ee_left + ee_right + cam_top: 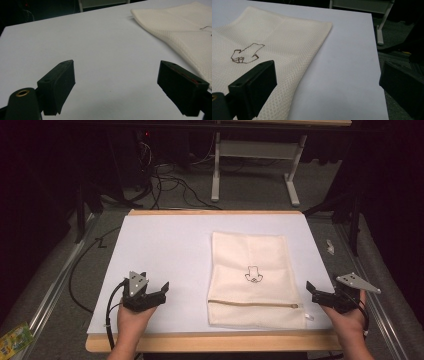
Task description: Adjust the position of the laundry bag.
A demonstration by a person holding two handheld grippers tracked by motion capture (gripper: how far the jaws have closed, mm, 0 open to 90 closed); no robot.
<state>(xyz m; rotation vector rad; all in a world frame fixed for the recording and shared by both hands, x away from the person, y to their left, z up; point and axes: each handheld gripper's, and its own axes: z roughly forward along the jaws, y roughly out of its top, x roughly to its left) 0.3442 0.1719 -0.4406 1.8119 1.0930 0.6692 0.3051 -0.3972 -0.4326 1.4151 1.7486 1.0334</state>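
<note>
A cream mesh bag [250, 270] lies flat on the white sheet [160, 250], right of the middle, with a small dark line drawing [253, 274] on it and a zipper [252, 303] along its near end. My left gripper [155, 282] hovers open over bare sheet to the bag's left. In the left gripper view the jaws [116, 72] stand wide apart with nothing between them, and the bag [180, 30] lies off to the right. My right gripper [325, 289] is open at the bag's near right corner. Its left jaw overlaps the bag's edge [274, 32] near the drawing [245, 53].
The sheet covers a wooden table [210, 341] whose rim shows at the front. Behind it stand a white table frame [216, 170] and loose cables [170, 182] on the grey floor. A green packet [12, 340] lies on the floor at the lower left.
</note>
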